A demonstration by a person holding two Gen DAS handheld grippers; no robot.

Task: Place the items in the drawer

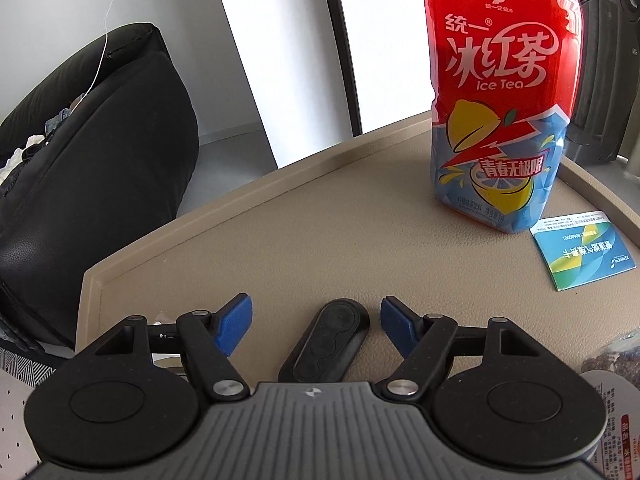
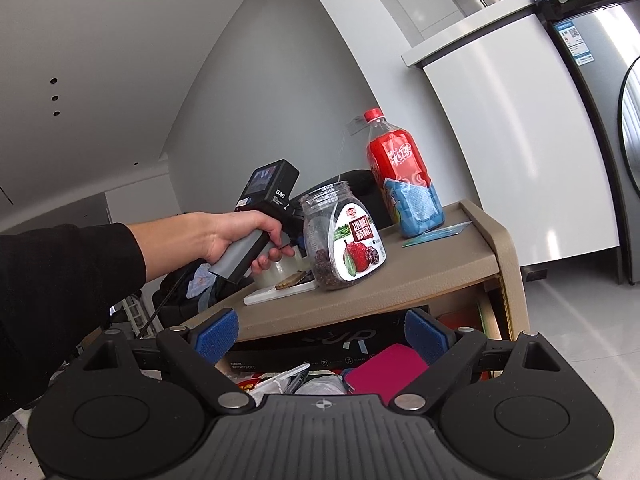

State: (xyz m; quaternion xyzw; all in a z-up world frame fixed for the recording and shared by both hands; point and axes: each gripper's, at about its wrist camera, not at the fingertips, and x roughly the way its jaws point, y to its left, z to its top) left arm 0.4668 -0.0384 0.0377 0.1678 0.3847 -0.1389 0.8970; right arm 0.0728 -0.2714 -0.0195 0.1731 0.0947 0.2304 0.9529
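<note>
Left wrist view, my left gripper (image 1: pixel 316 314) jaws wide apart, black remote (image 1: pixel 326 346) lying between them untouched on the tan cabinet top (image 1: pixel 280 240), my right gripper (image 2: pixel 322 334) also wide, empty, above the open drawer (image 2: pixel 360 364).

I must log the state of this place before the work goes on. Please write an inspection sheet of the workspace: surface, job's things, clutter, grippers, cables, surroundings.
Surface: tan cabinet top with a raised rim; open drawer below it.
Job's things: black remote flat on the top, between the left gripper's fingers, not yet gripped; ice tea bottle upright; card flat beside it; snack jar upright.
Clutter: tape roll and white tray on the top; pink case, black box and bags in the drawer.
Grippers: left gripper open over the remote; right gripper open over the drawer, empty.
Cables: thin white string hanging over the sofa.
Surroundings: black sofa, white counter, a hand holding the left gripper's handle.
</note>
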